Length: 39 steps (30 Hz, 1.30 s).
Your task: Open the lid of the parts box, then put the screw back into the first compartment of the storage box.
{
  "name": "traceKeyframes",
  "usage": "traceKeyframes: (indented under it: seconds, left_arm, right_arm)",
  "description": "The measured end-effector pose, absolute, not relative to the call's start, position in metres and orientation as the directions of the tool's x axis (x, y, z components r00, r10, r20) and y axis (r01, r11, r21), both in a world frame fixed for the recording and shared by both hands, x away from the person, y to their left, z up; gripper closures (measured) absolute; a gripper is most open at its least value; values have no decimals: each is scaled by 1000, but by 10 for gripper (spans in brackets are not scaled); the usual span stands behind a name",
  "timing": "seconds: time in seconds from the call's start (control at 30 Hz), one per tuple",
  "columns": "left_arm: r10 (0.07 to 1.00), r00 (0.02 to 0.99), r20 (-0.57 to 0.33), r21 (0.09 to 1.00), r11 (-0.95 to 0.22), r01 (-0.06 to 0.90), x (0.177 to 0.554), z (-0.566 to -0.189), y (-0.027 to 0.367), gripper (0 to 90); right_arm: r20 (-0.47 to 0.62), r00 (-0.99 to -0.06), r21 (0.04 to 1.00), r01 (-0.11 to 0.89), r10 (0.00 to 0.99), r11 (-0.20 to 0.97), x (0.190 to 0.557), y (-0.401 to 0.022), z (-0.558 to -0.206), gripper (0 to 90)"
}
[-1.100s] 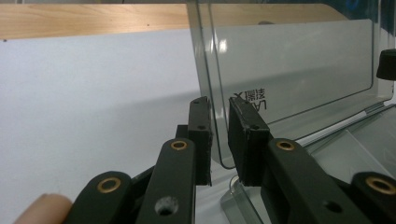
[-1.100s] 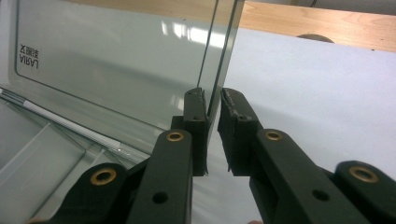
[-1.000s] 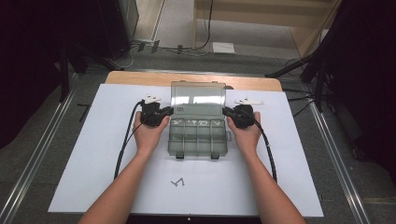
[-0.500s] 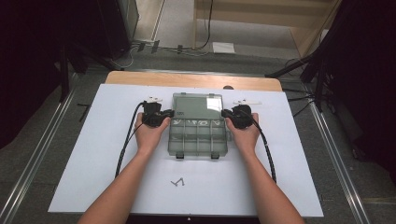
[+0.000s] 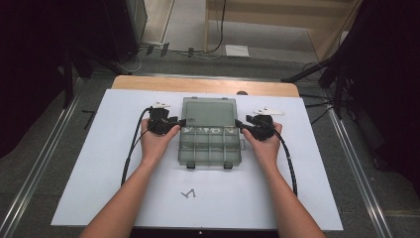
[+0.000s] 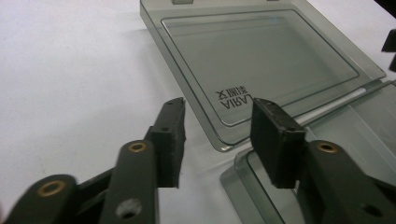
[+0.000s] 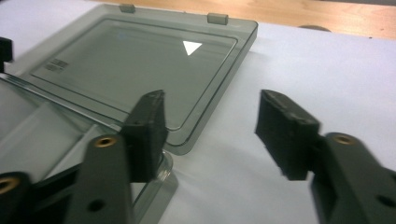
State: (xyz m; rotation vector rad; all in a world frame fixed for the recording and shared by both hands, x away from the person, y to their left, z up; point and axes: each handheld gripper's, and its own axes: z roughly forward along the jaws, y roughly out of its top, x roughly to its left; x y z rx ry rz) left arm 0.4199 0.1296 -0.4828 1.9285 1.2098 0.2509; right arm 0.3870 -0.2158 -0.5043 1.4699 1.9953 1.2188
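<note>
A smoky clear plastic organiser box lies open on the white sheet. Its divided base point(image 5: 209, 146) is nearer me and its lid point(image 5: 209, 113) lies flat behind it. My left gripper point(image 5: 179, 122) is at the box's left side by the hinge, and its jaws have just been opening. The lid's corner point(image 6: 261, 56) shows in the gap of the left gripper point(image 6: 218, 112) with no pad pressing on it. My right gripper point(image 5: 239, 124) is at the hinge's right end, and its jaws have also just been opening. In the right gripper view, the right gripper point(image 7: 212, 100) stands over the lid's corner point(image 7: 140, 56) and bare sheet.
The white sheet point(image 5: 99, 163) covers a wooden table whose far edge point(image 5: 198, 85) shows behind the lid. A small dark bent piece point(image 5: 188, 193) lies on the sheet near me. A black cable point(image 5: 130, 153) trails from each gripper beside my forearms.
The lid, held raised and tilted by both grippers before, has come down flat onto the sheet. Both grippers have let go of it and stand open.
</note>
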Motion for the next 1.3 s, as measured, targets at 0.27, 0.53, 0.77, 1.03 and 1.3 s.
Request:
traceKeyframes:
  seconds: [0.27, 0.53, 0.77, 1.03, 1.3]
  left_arm:
    - [772, 586, -246, 726, -254, 639, 412, -474, 130, 329]
    - [690, 672, -268, 711, -329, 622, 402, -465, 133, 0]
    - [664, 709, -237, 698, -391, 600, 392, -455, 137, 0]
    - [651, 727, -216, 687, -428, 588, 382, -453, 138, 0]
    - [645, 739, -194, 665, -467, 582, 373, -453, 138, 0]
  right_arm:
    - [185, -411, 834, 547, 893, 78, 365, -223, -494, 110]
    - [169, -432, 850, 519, 886, 91, 345, -231, -494, 0]
    - [157, -420, 867, 491, 894, 78, 317, -249, -493, 0]
    - [162, -401, 880, 472, 902, 51, 289, -267, -492, 0]
    - [134, -409, 896, 440, 903, 67, 254, -282, -490, 0]
